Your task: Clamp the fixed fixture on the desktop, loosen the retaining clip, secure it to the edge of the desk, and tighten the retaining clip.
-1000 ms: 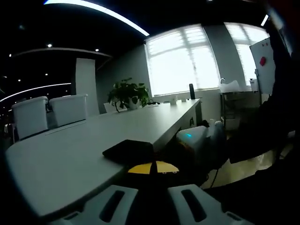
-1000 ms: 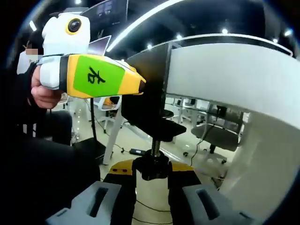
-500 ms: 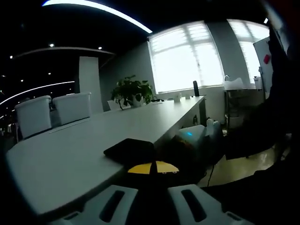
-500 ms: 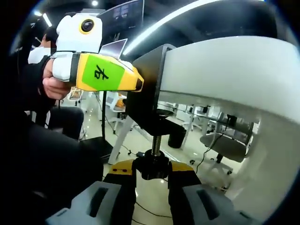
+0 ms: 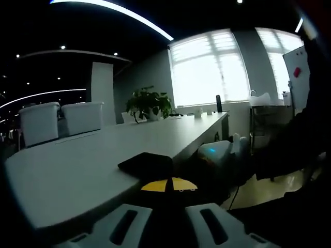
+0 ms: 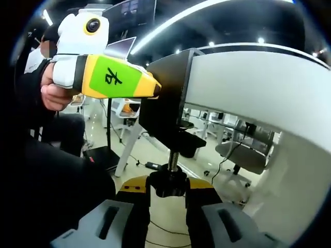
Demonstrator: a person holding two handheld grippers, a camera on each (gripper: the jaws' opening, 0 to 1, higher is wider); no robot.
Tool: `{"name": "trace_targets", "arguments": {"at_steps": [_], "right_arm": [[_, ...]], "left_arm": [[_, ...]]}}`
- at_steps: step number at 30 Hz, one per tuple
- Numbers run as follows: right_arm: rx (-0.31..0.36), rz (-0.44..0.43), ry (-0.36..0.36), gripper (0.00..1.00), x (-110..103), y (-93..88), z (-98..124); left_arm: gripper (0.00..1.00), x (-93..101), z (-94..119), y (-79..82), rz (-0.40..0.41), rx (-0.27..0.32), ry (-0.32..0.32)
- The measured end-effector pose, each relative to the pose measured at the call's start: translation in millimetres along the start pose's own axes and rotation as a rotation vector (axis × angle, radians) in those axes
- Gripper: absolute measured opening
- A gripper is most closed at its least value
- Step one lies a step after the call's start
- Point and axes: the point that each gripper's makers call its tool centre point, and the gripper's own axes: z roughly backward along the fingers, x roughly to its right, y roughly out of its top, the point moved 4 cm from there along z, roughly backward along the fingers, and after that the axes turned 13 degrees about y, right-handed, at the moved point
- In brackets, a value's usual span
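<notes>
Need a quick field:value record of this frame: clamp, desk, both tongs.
clamp: black bracket hooked over the desk edge, top plate on the desktop
screw knob: black knob under the desk, on a threaded rod
right tongs: shut on the knob
left tongs: yellow and green, at the bracket's outer face; grip state unclear
background: plant, white chairs
</notes>
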Motion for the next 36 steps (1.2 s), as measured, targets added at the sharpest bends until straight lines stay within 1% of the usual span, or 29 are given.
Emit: {"name": "trace_targets", "arguments": {"at_steps": [3, 5, 7, 9, 10, 12, 13, 14, 15, 16, 17, 18, 19, 21, 22, 24, 25, 26, 29, 30, 32, 34, 35, 36], "right_arm": [[-0.014, 0.003, -0.006, 0.24, 0, 0.7, 0], [-0.024, 0.000, -0.014, 0.24, -1, 1.2, 0], [-0.031, -0.005, -0.034, 0.24, 0, 0.9, -1], [-0.036, -0.003, -0.071, 0.25, 1, 0.7, -1], [-0.034, -0.004, -0.112, 0.29, 3, 1.2, 0], [0.000, -0.066, -0.208, 0.35, 5, 1.9, 1], [0.009, -0.067, -0.257, 0.37, 6, 2.1, 3], [-0.008, -0.035, -0.316, 0.40, 8, 0.6, 6], [-0.011, -0.043, -0.361, 0.43, 9, -0.3, 8], [-0.001, -0.080, -0.431, 0.49, 9, -0.8, 11], [0.009, -0.077, -0.504, 0.51, 6, 1.4, 14], [-0.003, -0.075, -0.573, 0.51, 3, 0.5, 16], [-0.010, -0.086, -0.626, 0.50, -1, -0.4, 16], [-0.010, -0.078, -0.695, 0.52, -10, 1.8, 12], [0.004, -0.089, -0.718, 0.56, -14, 3.4, 8], [0.028, -0.100, -0.732, 0.64, -17, 5.2, -1], [0.035, -0.108, -0.744, 0.66, -18, 6.0, -5], [0.041, -0.112, -0.754, 0.66, -19, 7.8, -8], [0.053, -0.130, -0.785, 0.62, -19, 9.8, -12], [0.046, -0.139, -0.809, 0.60, -16, 9.0, -11], [0.050, -0.157, -0.825, 0.56, -15, 9.1, -9], [0.045, -0.149, -0.837, 0.53, -13, 9.5, -8], [0.039, -0.149, -0.837, 0.51, -12, 9.0, -8], [0.035, -0.156, -0.832, 0.44, -9, 7.5, -10]], "left_arm": [[0.01, 0.5, -1, 0.7, 0.013, 0.003, -0.001], [0.01, 1.6, -1, 0.8, 0.001, 0.001, -0.002], [0.01, 2.2, -1, 0.9, -0.004, -0.003, -0.003], [0.01, 2.8, -1, 1.0, -0.014, -0.004, -0.002], [0.01, 3.0, -2, 1.0, -0.009, -0.004, -0.002], [0.01, 3.7, -3, 1.6, 0.006, 0.006, -0.007], [0.01, 4.7, -4, 2.7, 0.001, 0.009, -0.014], [0.01, 5.5, -4, 4.1, -0.006, 0.007, -0.021], [0.01, 6.6, -5, 5.2, -0.007, 0.010, -0.027], [0.01, 7.4, -5, 6.0, -0.007, 0.015, -0.029], [0.01, 8.4, -5, 6.3, -0.006, 0.018, -0.029], [0.01, 8.9, -5, 6.7, -0.004, 0.019, -0.028], [0.01, 9.4, -4, 6.9, -0.003, 0.020, -0.026], [0.01, 10.3, -4, 7.0, -0.011, 0.022, -0.023], [0.01, 10.4, -4, 6.9, -0.014, 0.023, -0.022], [0.01, 9.9, -2, 6.4, -0.010, 0.033, -0.015], [0.01, 9.7, -2, 6.3, -0.008, 0.035, -0.013], [0.01, 9.1, 0, 6.1, -0.007, 0.039, -0.010], [0.01, 6.7, 2, 6.1, -0.001, 0.046, -0.010], [0.01, 6.1, 4, 6.1, -0.003, 0.047, -0.010], [0.01, 5.7, 4, 6.1, -0.002, 0.048, -0.010], [0.01, 5.9, 4, 6.0, -0.003, 0.047, -0.012], [0.01, 5.9, 4, 5.8, -0.002, 0.048, -0.014], [0.01, 5.2, 4, 5.8, 0.001, 0.049, -0.016]]}}
